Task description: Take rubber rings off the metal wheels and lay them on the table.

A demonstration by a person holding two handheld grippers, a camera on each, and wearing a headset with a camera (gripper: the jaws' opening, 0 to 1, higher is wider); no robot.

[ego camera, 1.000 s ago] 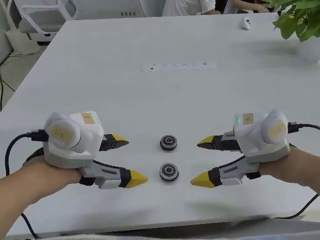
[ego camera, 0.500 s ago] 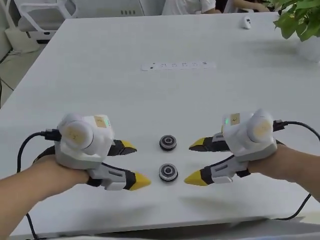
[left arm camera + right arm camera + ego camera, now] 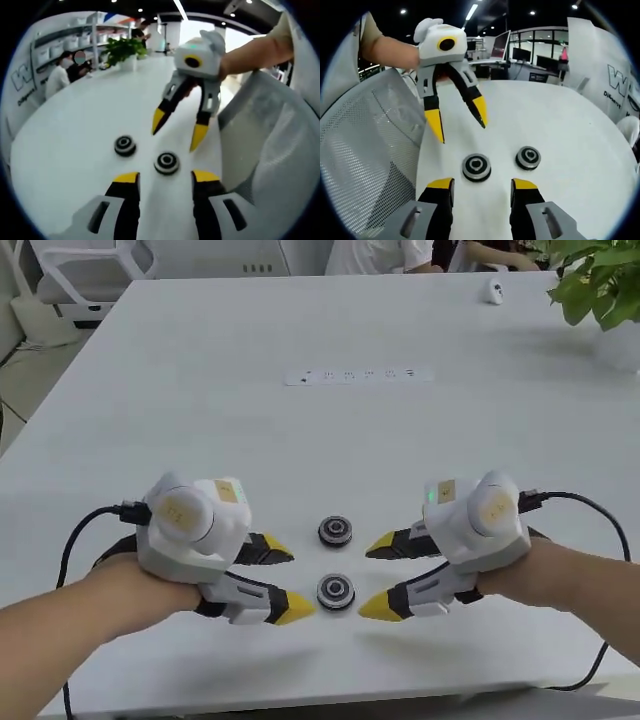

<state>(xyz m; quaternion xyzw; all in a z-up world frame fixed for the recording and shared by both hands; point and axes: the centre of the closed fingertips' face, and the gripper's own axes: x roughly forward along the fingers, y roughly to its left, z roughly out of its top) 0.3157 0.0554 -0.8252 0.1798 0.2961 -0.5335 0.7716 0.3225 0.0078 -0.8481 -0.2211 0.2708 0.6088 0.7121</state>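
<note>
Two hand-held grippers face each other over the desk (image 3: pixel 200 390), both with jaws spread wide and holding nothing. The left hand-held gripper (image 3: pixel 289 580) and the right hand-held gripper (image 3: pixel 368 578) point inward, their yellow tips apart from the near wheel (image 3: pixel 337 591) lying between them. The far wheel (image 3: pixel 335 531) lies just beyond it. Dark rubber rings (image 3: pixel 323 591) sit on both wheels. Forearms come in from the lower corners, each hand wrapped round its gripper's body. The desk's near edge runs close under the hands. Bare desk stretches ahead to a power strip (image 3: pixel 358 374).
</note>
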